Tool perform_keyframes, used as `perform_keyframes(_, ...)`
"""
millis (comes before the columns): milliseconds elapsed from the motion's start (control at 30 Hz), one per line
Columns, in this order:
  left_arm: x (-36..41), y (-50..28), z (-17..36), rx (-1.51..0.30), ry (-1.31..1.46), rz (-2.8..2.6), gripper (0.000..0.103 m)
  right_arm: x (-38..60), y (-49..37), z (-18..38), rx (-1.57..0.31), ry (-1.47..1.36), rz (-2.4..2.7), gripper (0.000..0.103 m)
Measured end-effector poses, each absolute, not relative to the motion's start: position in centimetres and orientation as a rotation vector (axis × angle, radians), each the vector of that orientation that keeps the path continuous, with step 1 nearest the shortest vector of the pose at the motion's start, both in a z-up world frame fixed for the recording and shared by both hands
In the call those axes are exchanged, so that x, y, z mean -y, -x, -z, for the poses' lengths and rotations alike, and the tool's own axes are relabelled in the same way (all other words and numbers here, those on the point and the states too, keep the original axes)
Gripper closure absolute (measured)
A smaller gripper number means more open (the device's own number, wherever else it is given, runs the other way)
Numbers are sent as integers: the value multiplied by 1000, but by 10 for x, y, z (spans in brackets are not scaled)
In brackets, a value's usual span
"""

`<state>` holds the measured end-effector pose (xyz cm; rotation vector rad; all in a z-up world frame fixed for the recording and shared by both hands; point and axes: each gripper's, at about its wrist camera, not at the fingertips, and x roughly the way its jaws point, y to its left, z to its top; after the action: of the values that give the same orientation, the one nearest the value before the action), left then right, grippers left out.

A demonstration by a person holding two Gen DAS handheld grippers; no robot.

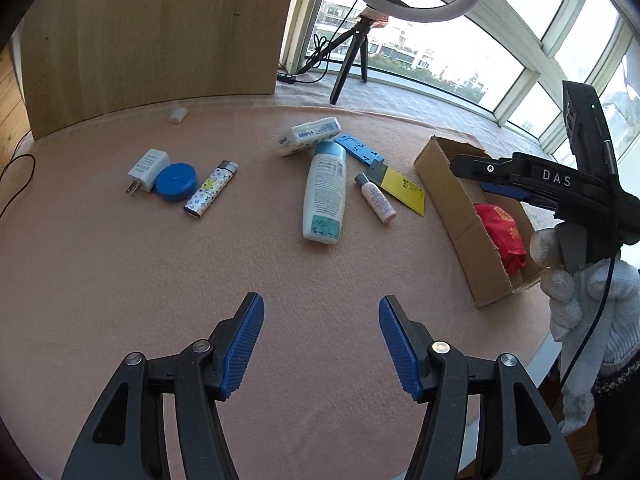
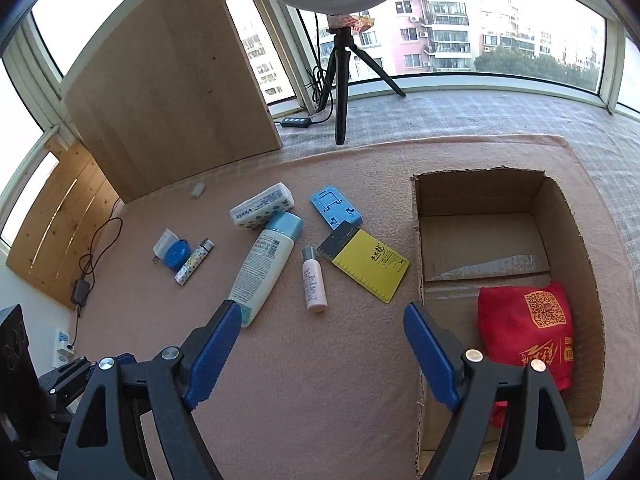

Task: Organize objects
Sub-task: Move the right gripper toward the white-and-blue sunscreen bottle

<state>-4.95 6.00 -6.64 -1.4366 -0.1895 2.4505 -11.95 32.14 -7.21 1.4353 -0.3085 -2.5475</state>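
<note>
Right wrist view: my right gripper (image 2: 322, 354) is wide, empty. I should centre its jaws on the small bottle (image 2: 314, 280) before lowering, then carry it to the box (image 2: 560, 216).

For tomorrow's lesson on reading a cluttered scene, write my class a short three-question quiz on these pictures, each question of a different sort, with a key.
1. True or false: the open brown cardboard box is empty.
2. Which thing touches the round blue plastic case? A) the patterned lighter B) the small pink bottle with a grey cap C) the yellow card
3. Fill in: the tall white bottle with a light blue cap lies on its ____.

Key: 1. False, a red cloth bag lies inside. 2. A. 3. Side.
</note>
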Motion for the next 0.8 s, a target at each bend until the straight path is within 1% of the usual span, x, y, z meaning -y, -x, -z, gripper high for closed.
perform_keyframes(100, -40, 48, 68, 219, 1453, -2471, 39, -306, 141, 80, 294, -1451, 2527, 23)
perform_keyframes(167, -28, 46, 70, 235, 1466, -2485, 39, -299, 158, 88, 281, -1479, 2521, 27)
perform_keyframes(200, -22, 44, 71, 243, 1471, -2490, 39, -296, 167, 93, 285, -1497, 2509, 36)
perform_keyframes(233, -16, 43, 71, 251, 1477, -2496, 39, -294, 175, 98, 296, -1519, 2496, 47)
perform_keyframes(300, -5, 42, 74, 268, 1491, -2506, 39, -292, 192, 111, 341, -1564, 2471, 56)
perform_keyframes(433, 13, 40, 76, 297, 1511, -2526, 39, -293, 222, 132, 425, -1623, 2447, 58)
perform_keyframes(633, 27, 40, 77, 322, 1527, -2546, 39, -297, 258, 158, 598, -1663, 2407, 58)
perform_keyframes(800, 33, 42, 79, 336, 1538, -2548, 39, -289, 273, 165, 620, -1655, 2399, 58)
